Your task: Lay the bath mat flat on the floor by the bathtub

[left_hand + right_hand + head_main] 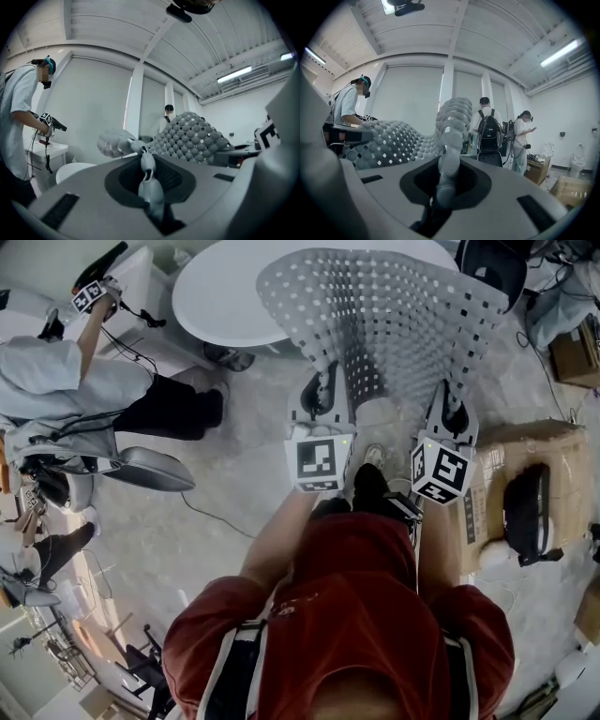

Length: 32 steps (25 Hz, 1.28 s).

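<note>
The left tongs [323, 381] and right tongs [457, 397] each pinch a near corner of the bath mat [384, 315], held aloft at 12 o'clock by the bathtub [225, 296]. Spread the 2 corners taut and level, then lower evenly onto the floor [248, 493].

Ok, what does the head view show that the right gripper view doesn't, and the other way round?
Only the head view: the wearer's red shirt, the white oval tub beyond the mat, and the marker cube on the right tongs. Only the right gripper view: the ceiling strip light, a person with a black backpack and another looking at a phone. Both: the perforated bath mat held up, with the right tongs shut on its edge.
</note>
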Each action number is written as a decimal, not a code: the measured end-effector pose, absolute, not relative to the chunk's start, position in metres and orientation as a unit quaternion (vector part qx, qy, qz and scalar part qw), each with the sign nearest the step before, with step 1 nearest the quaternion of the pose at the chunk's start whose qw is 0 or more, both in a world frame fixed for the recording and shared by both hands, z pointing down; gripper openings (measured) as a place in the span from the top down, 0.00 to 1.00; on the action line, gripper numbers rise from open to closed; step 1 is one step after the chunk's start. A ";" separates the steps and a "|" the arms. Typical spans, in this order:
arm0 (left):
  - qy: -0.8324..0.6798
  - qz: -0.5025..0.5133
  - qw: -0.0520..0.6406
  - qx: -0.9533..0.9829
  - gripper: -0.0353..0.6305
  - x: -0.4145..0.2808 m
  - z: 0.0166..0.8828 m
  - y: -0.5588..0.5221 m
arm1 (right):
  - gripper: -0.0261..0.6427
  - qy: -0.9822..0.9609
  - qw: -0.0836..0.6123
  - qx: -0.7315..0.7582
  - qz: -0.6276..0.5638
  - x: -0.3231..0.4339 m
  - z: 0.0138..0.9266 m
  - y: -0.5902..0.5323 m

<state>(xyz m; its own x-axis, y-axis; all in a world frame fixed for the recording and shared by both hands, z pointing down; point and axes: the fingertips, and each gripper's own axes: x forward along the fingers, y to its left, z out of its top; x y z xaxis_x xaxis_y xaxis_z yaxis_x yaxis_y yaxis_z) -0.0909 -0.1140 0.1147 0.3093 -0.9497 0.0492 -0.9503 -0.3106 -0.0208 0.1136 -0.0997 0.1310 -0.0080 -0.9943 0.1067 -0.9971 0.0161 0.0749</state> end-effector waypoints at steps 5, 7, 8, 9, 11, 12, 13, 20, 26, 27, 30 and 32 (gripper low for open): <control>-0.586 0.043 0.015 0.809 0.88 -0.078 0.132 -0.126 | 0.89 -0.707 0.072 0.703 0.028 0.128 0.149 -0.113; -0.584 0.050 0.020 0.810 0.88 -0.071 0.141 -0.129 | 0.89 -0.705 0.076 0.704 0.035 0.136 0.159 -0.116; -0.583 0.054 0.023 0.810 0.88 -0.069 0.146 -0.129 | 0.89 -0.704 0.079 0.705 0.039 0.138 0.164 -0.117; -0.582 0.057 0.027 0.811 0.88 -0.067 0.150 -0.130 | 0.89 -0.703 0.082 0.706 0.042 0.140 0.169 -0.118; -0.579 0.064 0.034 0.812 0.88 -0.064 0.160 -0.133 | 0.89 -0.700 0.089 0.707 0.050 0.142 0.180 -0.120; -0.577 0.069 0.038 0.813 0.88 -0.062 0.166 -0.135 | 0.89 -0.699 0.094 0.707 0.054 0.143 0.186 -0.122; -0.575 0.074 0.043 0.814 0.88 -0.059 0.173 -0.138 | 0.89 -0.697 0.098 0.708 0.059 0.146 0.192 -0.123; -0.567 0.109 0.074 0.814 0.88 -0.045 0.222 -0.146 | 0.89 -0.693 0.129 0.703 0.093 0.157 0.243 -0.127; -0.559 0.137 0.100 0.812 0.88 -0.033 0.269 -0.164 | 0.89 -0.690 0.157 0.696 0.120 0.168 0.286 -0.145; -0.557 0.143 0.100 0.812 0.88 -0.029 0.277 -0.168 | 0.89 -0.691 0.161 0.694 0.124 0.171 0.293 -0.149; -0.552 0.160 0.112 0.811 0.88 -0.023 0.298 -0.168 | 0.89 -0.692 0.178 0.686 0.136 0.174 0.313 -0.148; -0.550 0.164 0.120 0.810 0.88 -0.022 0.311 -0.169 | 0.89 -0.692 0.183 0.683 0.143 0.174 0.327 -0.149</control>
